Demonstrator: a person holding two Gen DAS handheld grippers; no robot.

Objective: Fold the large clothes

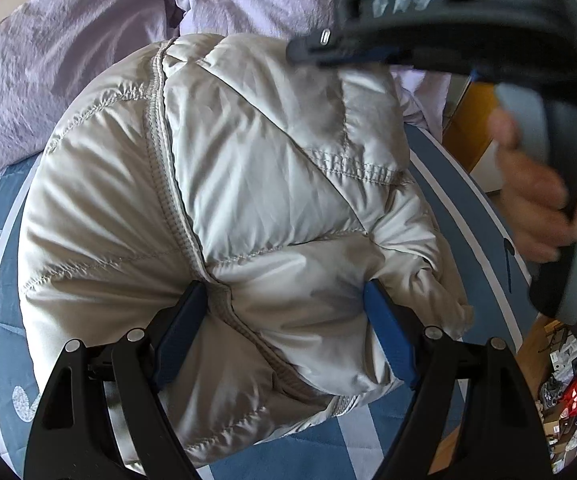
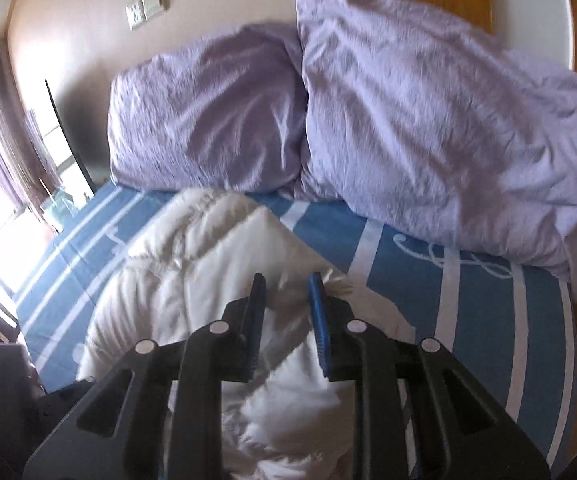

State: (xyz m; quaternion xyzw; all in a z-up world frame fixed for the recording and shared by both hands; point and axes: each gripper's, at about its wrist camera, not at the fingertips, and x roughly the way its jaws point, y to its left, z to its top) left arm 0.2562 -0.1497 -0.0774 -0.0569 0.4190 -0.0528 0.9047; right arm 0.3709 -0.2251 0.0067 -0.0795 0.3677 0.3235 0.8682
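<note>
- Jaws of the left gripper [image 1: 284, 296] stand wide, pads pressed into a thick bunch of the pale puffer jacket [image 1: 224, 184]; jaws of the right gripper [image 2: 286, 292] are nearly closed, seemingly pinching a thin fold, though glare blurs it.
- Jacket lies folded on the blue striped bed sheet [image 2: 400, 264], below the lilac pillows [image 2: 428, 120].
- Likely light, springy, slick: grip at quilted seams.

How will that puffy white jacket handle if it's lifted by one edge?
The jacket is quilted and billowy, so it's probably light for its bulk and springs back. Its shiny shell looks slippery. It bulges between the left gripper pads, so it likely sags floppily from a single grip.
</note>
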